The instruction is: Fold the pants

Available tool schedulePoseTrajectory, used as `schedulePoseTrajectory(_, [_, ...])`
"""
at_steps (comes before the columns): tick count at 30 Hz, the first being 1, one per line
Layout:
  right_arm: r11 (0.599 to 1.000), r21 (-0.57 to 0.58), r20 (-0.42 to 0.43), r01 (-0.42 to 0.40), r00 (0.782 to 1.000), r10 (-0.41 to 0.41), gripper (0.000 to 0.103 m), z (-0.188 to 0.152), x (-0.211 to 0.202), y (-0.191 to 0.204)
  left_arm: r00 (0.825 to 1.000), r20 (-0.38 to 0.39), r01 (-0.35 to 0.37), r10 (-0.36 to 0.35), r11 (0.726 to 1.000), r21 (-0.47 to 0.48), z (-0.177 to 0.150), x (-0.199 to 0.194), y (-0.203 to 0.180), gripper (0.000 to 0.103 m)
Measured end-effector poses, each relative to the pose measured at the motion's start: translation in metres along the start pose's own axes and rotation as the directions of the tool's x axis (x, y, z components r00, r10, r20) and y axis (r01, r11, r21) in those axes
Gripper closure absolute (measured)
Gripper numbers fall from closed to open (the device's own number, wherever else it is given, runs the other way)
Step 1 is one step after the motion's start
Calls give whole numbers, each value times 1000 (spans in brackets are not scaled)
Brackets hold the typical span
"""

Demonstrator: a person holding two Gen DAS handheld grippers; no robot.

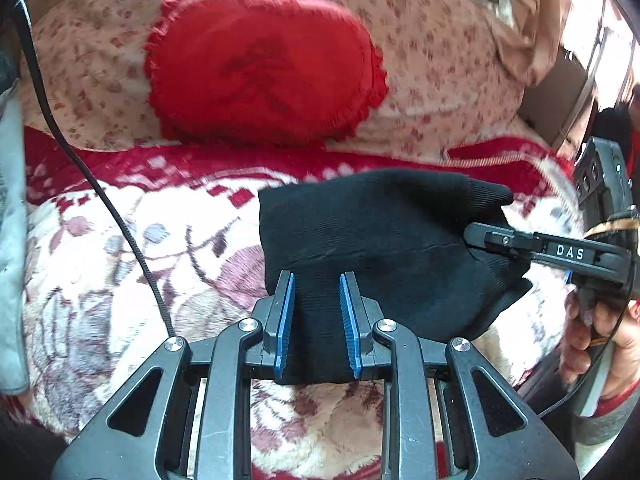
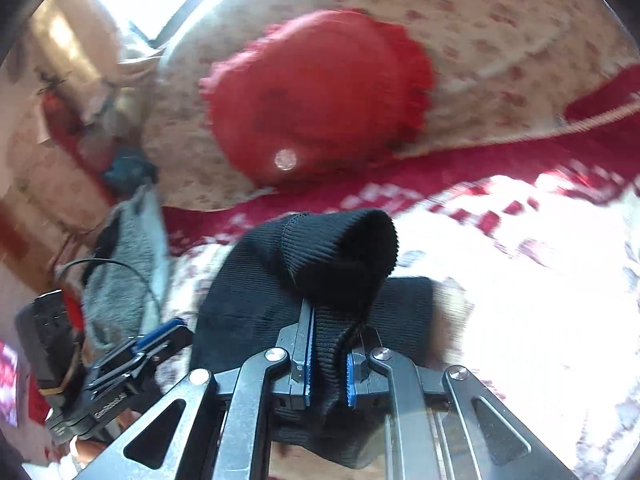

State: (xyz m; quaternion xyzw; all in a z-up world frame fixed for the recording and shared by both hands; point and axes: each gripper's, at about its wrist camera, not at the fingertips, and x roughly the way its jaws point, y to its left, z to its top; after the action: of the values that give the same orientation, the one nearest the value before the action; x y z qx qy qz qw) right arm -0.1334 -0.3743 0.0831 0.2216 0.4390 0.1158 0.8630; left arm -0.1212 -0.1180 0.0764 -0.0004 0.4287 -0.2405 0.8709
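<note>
The black ribbed pants (image 1: 380, 236) lie bunched on a red and white floral blanket (image 1: 120, 260). My left gripper (image 1: 317, 280) is at their near edge, its blue pads apart with black cloth between them. My right gripper (image 1: 476, 236) comes in from the right and is shut on the pants' right side. In the right wrist view the right gripper (image 2: 332, 320) pinches a raised fold of the pants (image 2: 340, 256), and the left gripper (image 2: 160, 340) shows at lower left beside them.
A red frilled cushion (image 1: 260, 64) rests on a floral pillow (image 1: 440, 40) behind the pants. A grey garment (image 2: 120, 272) lies at the blanket's left. A black cable (image 1: 100, 200) runs across the left. A hand (image 1: 600, 332) holds the right gripper.
</note>
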Motion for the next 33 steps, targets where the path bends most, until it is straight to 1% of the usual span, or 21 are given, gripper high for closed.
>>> schedulePoseTrajectory(1, [999,6,-19,35,999,-35,92,-1,6,-8,1000,-11,-3,3,1000,5,-1,7,-2,77])
schedulePoseTrajectory(3, [996,-14,-52,89,995,-89,88,-3,20,-15,1000,-22,-14,14,1000,14,-2,18,-4,71])
schedulePoseTrajectory(4, [994,-24,-54,108,993,-109,88,-4,22,-17,999,-28,-19,19,1000,18,-3,21,-5,70])
schedulePoseTrajectory(5, [993,-24,-46,113,992,-114,83,-2,20,-18,999,-32,-19,20,1000,18,-2,21,-5,70])
schedulePoseTrajectory(7, [990,-17,-36,140,989,-141,82,2,11,-17,1000,-27,-13,14,1000,11,2,17,-2,70])
schedulePoseTrajectory(9, [985,-31,17,169,986,-169,81,6,-5,-16,1000,-6,-26,26,1000,6,8,11,1,70])
schedulePoseTrajectory(11, [984,-54,71,171,983,-168,81,10,-22,-9,999,13,-36,36,999,2,15,9,3,70])
schedulePoseTrajectory(12, [986,-68,96,150,985,-143,81,11,-29,-2,999,18,-40,40,999,-1,19,10,3,70])
schedulePoseTrajectory(14, [989,-96,116,110,988,-98,81,13,-34,8,999,20,-47,47,999,-3,25,13,3,70])
schedulePoseTrajectory(16, [987,-129,106,99,991,-86,81,14,-28,18,998,18,-66,65,998,4,31,21,1,70])
schedulePoseTrajectory(20, [979,-160,39,127,992,-123,81,16,9,22,995,-21,-93,93,996,-5,37,42,2,70])
schedulePoseTrajectory(22, [976,-156,-1,150,988,-152,81,17,30,18,993,-38,-116,116,993,-4,38,51,2,61])
schedulePoseTrajectory(24, [972,-152,-20,178,983,-184,81,16,43,12,993,-38,-115,115,993,-15,39,58,5,56])
schedulePoseTrajectory(29, [971,-145,-24,192,980,-198,81,16,57,6,993,-37,-112,111,993,-29,41,64,8,53])
schedulePoseTrajectory(33, [971,-144,-30,191,980,-197,81,17,51,9,993,-42,-111,109,993,-37,41,58,8,53])
